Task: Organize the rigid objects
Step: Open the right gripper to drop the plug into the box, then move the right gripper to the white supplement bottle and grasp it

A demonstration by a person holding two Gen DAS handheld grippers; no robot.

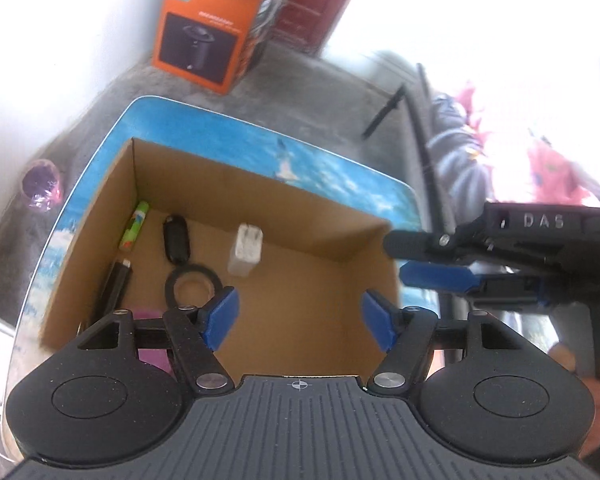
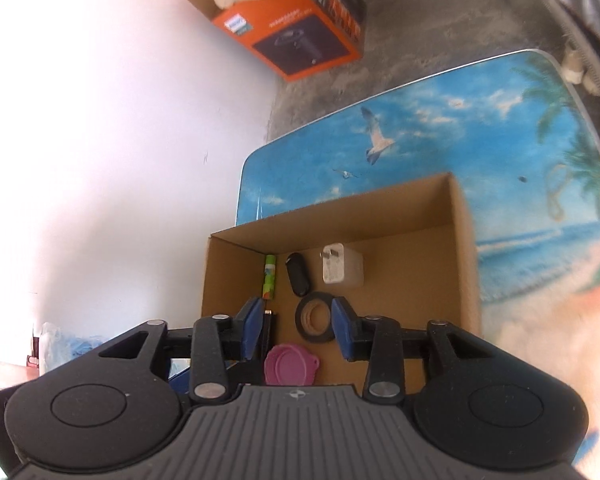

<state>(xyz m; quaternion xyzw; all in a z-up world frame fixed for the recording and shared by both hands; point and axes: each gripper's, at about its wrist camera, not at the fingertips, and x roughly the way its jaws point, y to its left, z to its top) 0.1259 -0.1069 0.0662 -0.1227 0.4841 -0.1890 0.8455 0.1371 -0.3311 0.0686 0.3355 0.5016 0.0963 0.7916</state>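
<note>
Box: cardboard box (image 2: 466, 264) on my beach-print table (image 2: 500, 128), centre frame in both views.
Contents, left half of box: green marker (image 2: 269, 276), black key fob (image 2: 298, 274), white charger (image 2: 340, 269), black tape ring (image 2: 315, 318), pink lid (image 2: 290, 364), black stick (image 1: 114, 290).
Left gripper (image 1: 298, 320): I see its tongs wide, empty, over the box.
Right gripper (image 2: 294, 330): tongs partly spread, empty, above the tape ring.
Background: orange carton (image 1: 208, 28), upper frame.
</note>
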